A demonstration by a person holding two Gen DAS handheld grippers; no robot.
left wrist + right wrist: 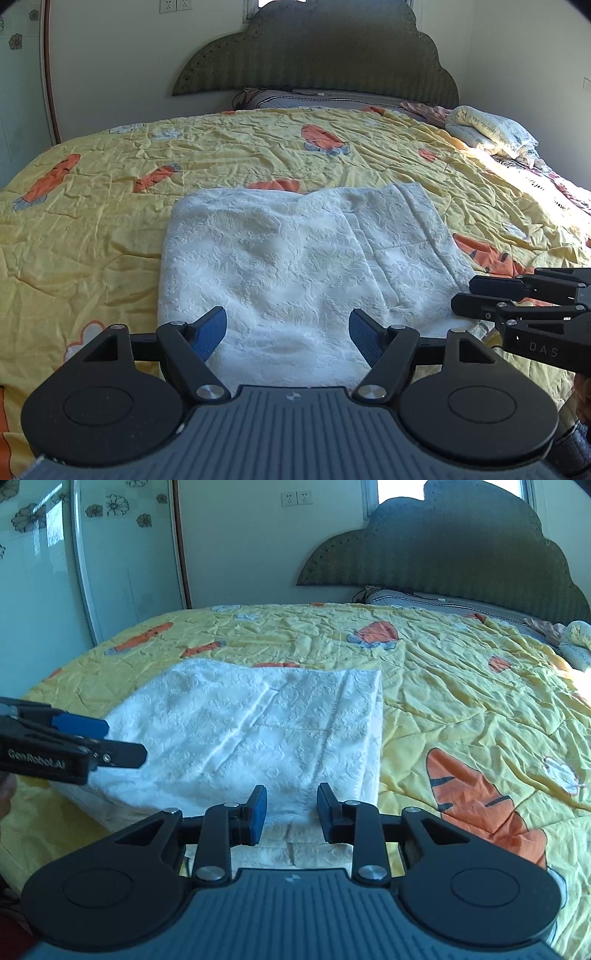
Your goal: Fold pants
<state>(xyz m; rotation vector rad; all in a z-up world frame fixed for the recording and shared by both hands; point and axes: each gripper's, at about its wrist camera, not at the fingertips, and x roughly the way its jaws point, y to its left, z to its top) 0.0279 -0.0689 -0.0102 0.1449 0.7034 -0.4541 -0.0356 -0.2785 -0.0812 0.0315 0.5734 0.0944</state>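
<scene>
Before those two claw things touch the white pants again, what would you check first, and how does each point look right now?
1. Left gripper open and holding nothing: ok, blue pads spread wide over the near edge.
2. Right gripper open: ok, a narrower gap, no cloth between the fingers.
3. White pants lying flat in a folded rectangle: ok, only slight ripples.
4. Layers lined up along the right side edge: not ok, a lower layer sticks out as a strip there.
5. Pants clear of other bedding: ok, they lie alone on the yellow carrot quilt; the pillow is far off.
6. Whether another fold is needed: cannot tell.
</scene>
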